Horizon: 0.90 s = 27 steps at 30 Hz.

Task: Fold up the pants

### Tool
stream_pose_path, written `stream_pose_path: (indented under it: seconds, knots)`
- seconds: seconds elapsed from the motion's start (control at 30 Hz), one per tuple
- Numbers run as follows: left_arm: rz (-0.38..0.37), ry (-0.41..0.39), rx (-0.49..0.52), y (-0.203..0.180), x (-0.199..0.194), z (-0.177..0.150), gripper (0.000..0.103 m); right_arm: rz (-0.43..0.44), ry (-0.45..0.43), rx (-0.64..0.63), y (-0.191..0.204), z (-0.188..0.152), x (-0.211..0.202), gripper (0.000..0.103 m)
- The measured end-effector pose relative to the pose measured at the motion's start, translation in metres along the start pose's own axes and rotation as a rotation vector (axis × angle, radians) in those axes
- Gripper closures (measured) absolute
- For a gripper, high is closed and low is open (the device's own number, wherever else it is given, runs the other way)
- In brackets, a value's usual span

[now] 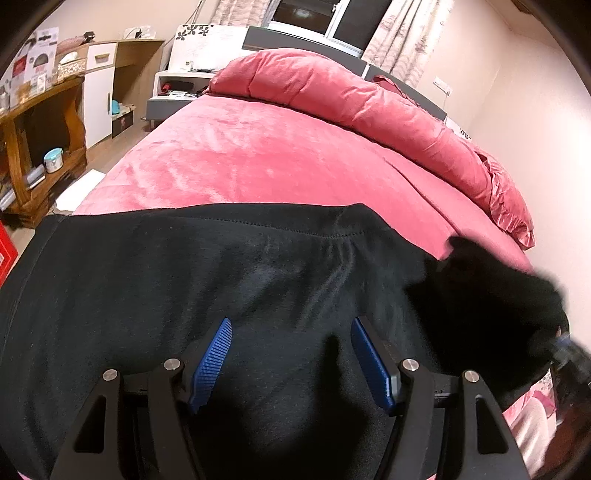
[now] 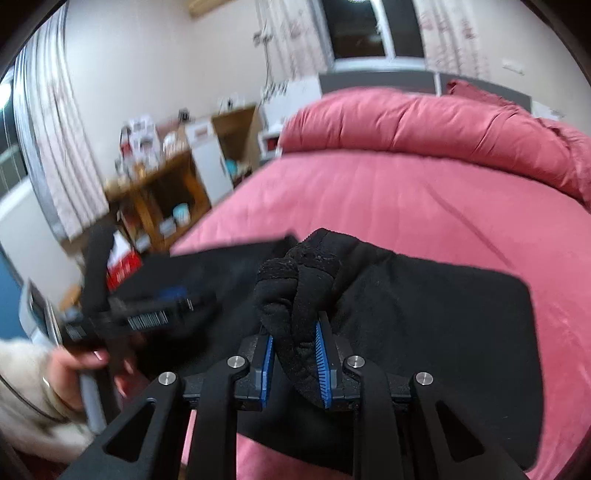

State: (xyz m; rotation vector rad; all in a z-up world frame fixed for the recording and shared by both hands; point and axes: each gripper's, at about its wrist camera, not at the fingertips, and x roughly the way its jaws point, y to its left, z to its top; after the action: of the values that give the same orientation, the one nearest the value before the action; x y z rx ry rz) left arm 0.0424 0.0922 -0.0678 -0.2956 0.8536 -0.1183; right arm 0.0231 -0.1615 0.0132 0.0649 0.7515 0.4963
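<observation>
Black pants (image 1: 184,280) lie spread across the near part of a pink bed (image 1: 258,158). My left gripper (image 1: 291,328) is open, its blue pads just above the black cloth, holding nothing. At the right of that view a bunched black fold (image 1: 487,306) is lifted off the bed. In the right wrist view my right gripper (image 2: 295,332) is shut on a thick bunch of the pants (image 2: 299,291), raised above the flat part of the pants (image 2: 443,314). The left gripper (image 2: 162,306) shows blurred at the left, held by a hand (image 2: 74,373).
A rolled pink duvet (image 1: 369,96) lies along the head of the bed. Wooden shelves (image 1: 40,147) and a white cabinet (image 1: 98,96) stand left of the bed, with a red box (image 1: 5,254) on the floor. A curtained window (image 2: 364,29) is behind the bed.
</observation>
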Motion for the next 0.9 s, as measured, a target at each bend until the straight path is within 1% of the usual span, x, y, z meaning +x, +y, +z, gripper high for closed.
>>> stream_pose_path:
  seconds: [0.03, 0.1, 0.13, 0.17, 0.2, 0.23, 0.3, 0.37, 0.43, 0.5, 0.53, 0.57, 0.6, 0.63, 0.67, 0.7, 0.73, 0.77, 0.8, 0.83, 0.87, 0.9]
  knots:
    - [-0.007, 0.002, -0.004, 0.0, 0.0, 0.0, 0.035, 0.001, 0.023, -0.008, 0.001, -0.004, 0.008, 0.079]
    - [-0.016, 0.005, -0.008, -0.001, 0.0, 0.0, 0.035, -0.006, 0.085, -0.023, 0.005, -0.018, 0.025, 0.078]
    - [-0.022, 0.008, -0.007, -0.001, 0.001, 0.0, 0.035, -0.012, 0.121, -0.025, 0.005, -0.024, 0.034, 0.072]
    - [-0.031, 0.012, -0.005, -0.003, 0.001, -0.001, 0.035, -0.004, 0.165, -0.02, 0.005, -0.031, 0.042, 0.055]
    - [-0.038, 0.016, -0.002, -0.005, 0.001, -0.001, 0.035, 0.032, 0.226, 0.004, 0.003, -0.037, 0.055, 0.048]
    - [-0.051, 0.021, 0.002, -0.008, 0.001, -0.002, 0.035, 0.048, 0.231, 0.01, 0.004, -0.038, 0.057, 0.046]
    - [-0.085, 0.034, 0.0, -0.012, 0.0, -0.001, 0.035, 0.06, 0.207, 0.002, 0.005, -0.035, 0.051, 0.046]
    - [-0.132, 0.048, -0.021, -0.017, -0.001, 0.0, 0.035, 0.105, 0.163, 0.038, -0.001, -0.03, 0.038, 0.046]
    - [-0.187, 0.067, -0.049, -0.023, 0.0, 0.004, 0.035, 0.121, 0.068, 0.088, -0.013, -0.026, 0.015, 0.046]
    - [-0.24, 0.088, -0.072, -0.032, 0.002, 0.007, 0.034, 0.106, -0.027, 0.148, -0.031, -0.022, -0.008, 0.046]
    - [-0.272, 0.107, -0.081, -0.037, 0.005, 0.009, 0.033, 0.092, -0.065, 0.184, -0.041, -0.02, -0.019, 0.046]
    - [-0.301, 0.129, -0.087, -0.044, 0.009, 0.011, 0.031, 0.071, -0.099, 0.22, -0.054, -0.021, -0.029, 0.046]
    - [-0.328, 0.147, -0.09, -0.05, 0.013, 0.012, 0.03, 0.024, -0.131, 0.256, -0.067, -0.019, -0.038, 0.046]
    - [-0.351, 0.167, -0.088, -0.056, 0.018, 0.013, 0.03, -0.046, -0.147, 0.274, -0.079, -0.017, -0.045, 0.046]
    - [-0.374, 0.194, -0.079, -0.066, 0.024, 0.014, 0.029, -0.124, -0.144, 0.279, -0.092, -0.016, -0.047, 0.047]
    - [-0.38, 0.216, -0.067, -0.073, 0.03, 0.014, 0.029, -0.16, -0.137, 0.284, -0.1, -0.016, -0.047, 0.051]
    - [-0.376, 0.24, -0.051, -0.08, 0.036, 0.014, 0.029, -0.183, -0.134, 0.295, -0.11, -0.016, -0.045, 0.059]
    - [-0.355, 0.261, -0.031, -0.09, 0.044, 0.013, 0.03, -0.197, -0.134, 0.31, -0.119, -0.015, -0.042, 0.064]
    - [-0.333, 0.269, -0.015, -0.095, 0.05, 0.012, 0.031, -0.211, -0.127, 0.328, -0.126, -0.016, -0.038, 0.064]
    - [-0.305, 0.273, 0.005, -0.1, 0.054, 0.011, 0.039, -0.221, -0.115, 0.339, -0.13, -0.014, -0.032, 0.065]
    - [-0.253, 0.265, 0.046, -0.108, 0.057, 0.01, 0.064, -0.226, -0.105, 0.34, -0.135, -0.014, -0.026, 0.067]
    - [-0.241, 0.27, 0.073, -0.112, 0.059, 0.011, 0.073, -0.237, -0.086, 0.332, -0.138, -0.015, -0.019, 0.067]
